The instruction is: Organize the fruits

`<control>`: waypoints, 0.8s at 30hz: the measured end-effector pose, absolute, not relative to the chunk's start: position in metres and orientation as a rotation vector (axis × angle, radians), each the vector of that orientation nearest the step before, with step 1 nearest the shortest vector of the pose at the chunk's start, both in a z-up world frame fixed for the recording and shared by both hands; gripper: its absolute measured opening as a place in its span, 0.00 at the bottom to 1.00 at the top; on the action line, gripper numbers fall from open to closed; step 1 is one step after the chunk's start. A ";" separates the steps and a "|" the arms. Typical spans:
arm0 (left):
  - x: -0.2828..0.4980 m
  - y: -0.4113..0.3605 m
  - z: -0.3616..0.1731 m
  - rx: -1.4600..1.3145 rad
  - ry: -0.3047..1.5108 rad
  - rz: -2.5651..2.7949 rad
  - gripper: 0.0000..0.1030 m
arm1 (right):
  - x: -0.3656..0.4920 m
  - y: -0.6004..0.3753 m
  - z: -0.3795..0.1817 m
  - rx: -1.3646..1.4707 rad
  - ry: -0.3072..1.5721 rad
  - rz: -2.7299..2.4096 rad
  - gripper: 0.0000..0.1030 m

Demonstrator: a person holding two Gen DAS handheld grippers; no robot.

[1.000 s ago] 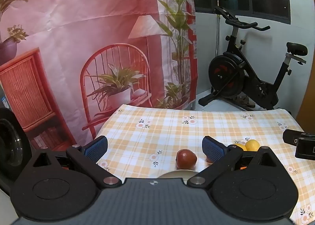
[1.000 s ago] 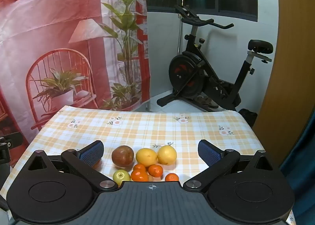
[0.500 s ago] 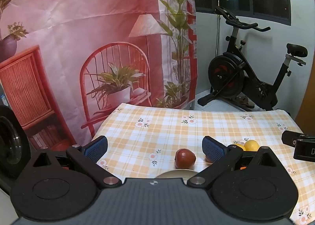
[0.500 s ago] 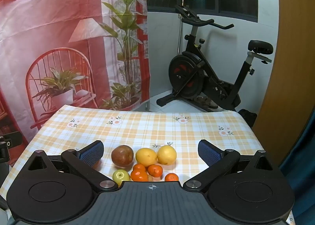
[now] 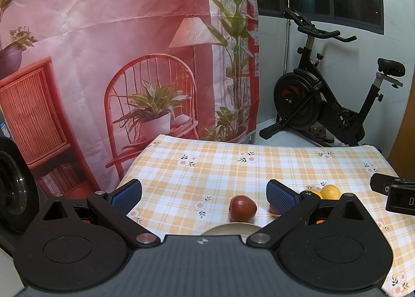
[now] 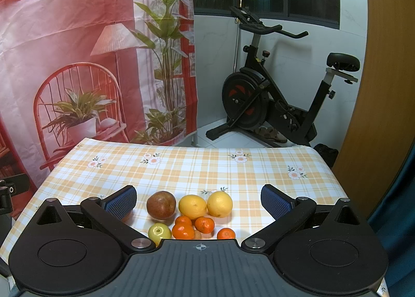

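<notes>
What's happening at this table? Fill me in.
A person holds a gripper in each hand over a checked tablecloth, about to sort fruit. Both the left gripper and the right gripper have their jaws open and hold nothing. The fruit lies loose in front of the right one: a reddish-brown fruit, two yellow citrus, several small oranges and a green one. A pale plate edge shows below the left gripper, nothing visible on it.

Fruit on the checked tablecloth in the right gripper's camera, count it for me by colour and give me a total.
Yellow fruits: 2
Orange tangerines: 4
Red-brown fruit: 1
Green fruit: 1
Small brownish fruit, mostly hidden behind the gripper body: 1
Total: 9
</notes>
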State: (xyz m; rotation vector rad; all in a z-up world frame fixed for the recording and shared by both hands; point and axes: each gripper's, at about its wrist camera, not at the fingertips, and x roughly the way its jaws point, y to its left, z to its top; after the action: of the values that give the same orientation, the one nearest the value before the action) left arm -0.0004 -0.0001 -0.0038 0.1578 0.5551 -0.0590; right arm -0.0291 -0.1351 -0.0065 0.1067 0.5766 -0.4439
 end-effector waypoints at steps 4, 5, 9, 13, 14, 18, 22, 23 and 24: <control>0.000 0.001 -0.006 0.156 0.556 -0.059 1.00 | -0.029 -0.135 -0.007 0.106 0.577 -0.444 0.99; 0.000 0.001 -0.007 0.155 0.556 -0.059 1.00 | -0.029 -0.135 -0.007 0.106 0.577 -0.444 0.99; 0.000 0.000 -0.005 0.154 0.557 -0.060 1.00 | -0.029 -0.135 -0.007 0.106 0.576 -0.445 0.99; 0.000 -0.001 -0.005 0.152 0.559 -0.061 1.00 | -0.029 -0.135 -0.007 0.105 0.577 -0.444 0.99; 0.000 0.001 -0.004 0.151 0.559 -0.061 1.00 | -0.029 -0.135 -0.006 0.105 0.577 -0.444 0.99; -0.001 -0.002 -0.006 0.147 0.561 -0.059 1.00 | -0.029 -0.135 -0.006 0.105 0.577 -0.444 0.99; -0.001 -0.002 -0.007 0.144 0.562 -0.060 1.00 | -0.029 -0.135 -0.007 0.105 0.577 -0.444 0.99; -0.001 -0.002 -0.007 0.144 0.562 -0.060 1.00 | -0.029 -0.135 -0.007 0.105 0.577 -0.444 0.99; -0.001 -0.002 -0.007 0.144 0.562 -0.060 1.00 | -0.029 -0.135 -0.007 0.105 0.577 -0.444 0.99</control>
State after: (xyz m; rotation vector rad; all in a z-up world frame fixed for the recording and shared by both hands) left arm -0.0010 -0.0018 -0.0069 0.1436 0.5617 -0.0601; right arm -0.0291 -0.1352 -0.0068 0.1049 0.5765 -0.4439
